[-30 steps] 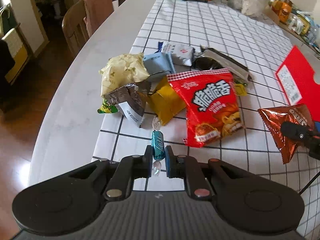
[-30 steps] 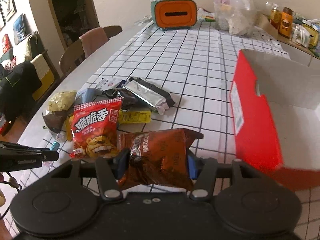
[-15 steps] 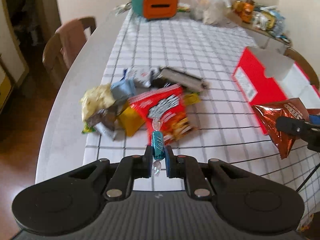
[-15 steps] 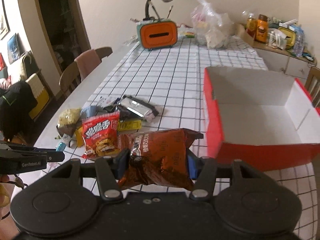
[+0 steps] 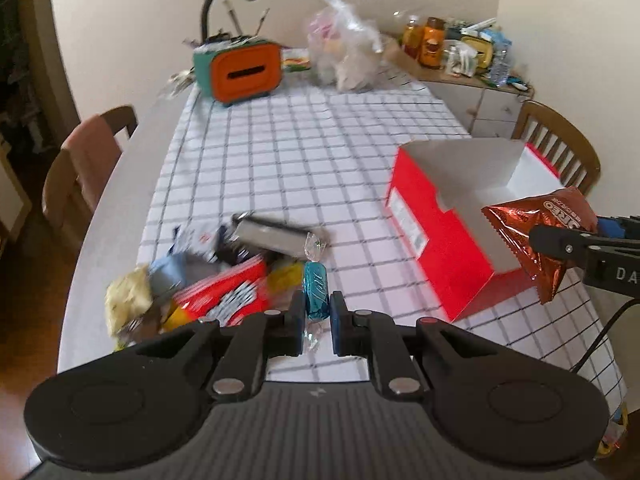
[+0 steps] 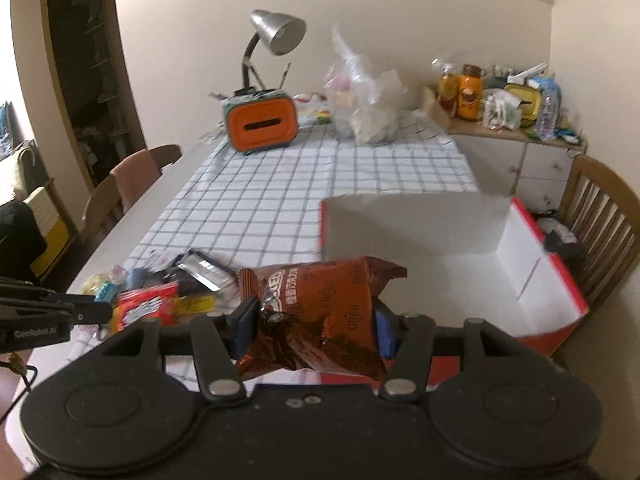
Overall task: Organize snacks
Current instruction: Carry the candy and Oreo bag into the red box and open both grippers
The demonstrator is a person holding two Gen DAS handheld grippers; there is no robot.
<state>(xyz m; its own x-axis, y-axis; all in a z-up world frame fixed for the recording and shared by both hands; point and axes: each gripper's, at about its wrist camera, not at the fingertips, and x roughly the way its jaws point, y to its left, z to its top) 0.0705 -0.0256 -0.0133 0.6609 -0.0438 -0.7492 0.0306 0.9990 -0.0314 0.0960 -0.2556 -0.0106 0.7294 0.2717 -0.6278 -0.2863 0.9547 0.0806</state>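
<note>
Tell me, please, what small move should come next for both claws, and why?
Probably carry both on over the open red box and release there. The right claw is shut on the brown Oreo bag, and the left claw on the blue wrapped candy. Both snacks are clear of the snack pile, and the box looks empty.

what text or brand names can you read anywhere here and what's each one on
"OREO": on the brown snack bag held in the right gripper.
"DA", cut off by the frame edge: on the right gripper's body as seen in the left wrist view.
Red snack bag, red box label, blue candy in the left gripper: print too blurred to read.
</note>
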